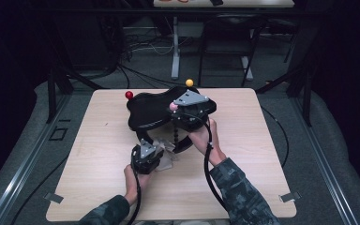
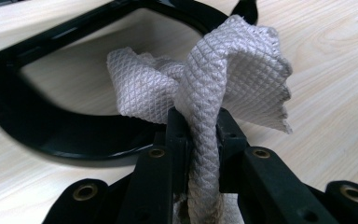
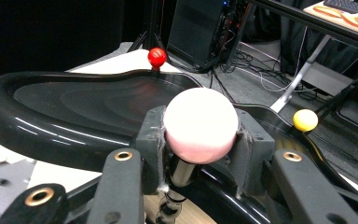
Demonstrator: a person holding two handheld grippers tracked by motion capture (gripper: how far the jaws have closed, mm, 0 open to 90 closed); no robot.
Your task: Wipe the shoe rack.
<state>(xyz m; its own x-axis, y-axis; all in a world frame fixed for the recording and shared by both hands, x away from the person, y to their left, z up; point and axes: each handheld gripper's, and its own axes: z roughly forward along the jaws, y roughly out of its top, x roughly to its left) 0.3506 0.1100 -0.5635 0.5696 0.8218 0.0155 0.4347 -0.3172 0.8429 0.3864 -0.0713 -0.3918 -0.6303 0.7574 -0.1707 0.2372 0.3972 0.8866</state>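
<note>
Dark room, cables all over the floor, and a pale wood table [image 1: 243, 187] carrying a glossy black tray-like stand [image 1: 150, 110] toward the far edge, with a red knob [image 1: 129, 95] and a yellow knob [image 1: 189, 83] on its rim. Right hand-held gripper [image 3: 200, 128] is clamped on the pink ball knob [image 3: 200, 125], steadying the thing. Left hand-held gripper [image 2: 204, 128] is pinched shut on a bunched grey cloth [image 2: 233, 70], sitting right by the black frame [image 2: 51, 135] near the table's middle. My take: it's a wipe-down, so keep the right grip firm, press the cloth flat on the frame and drag slowly along the curve rather than dabbing.
</note>
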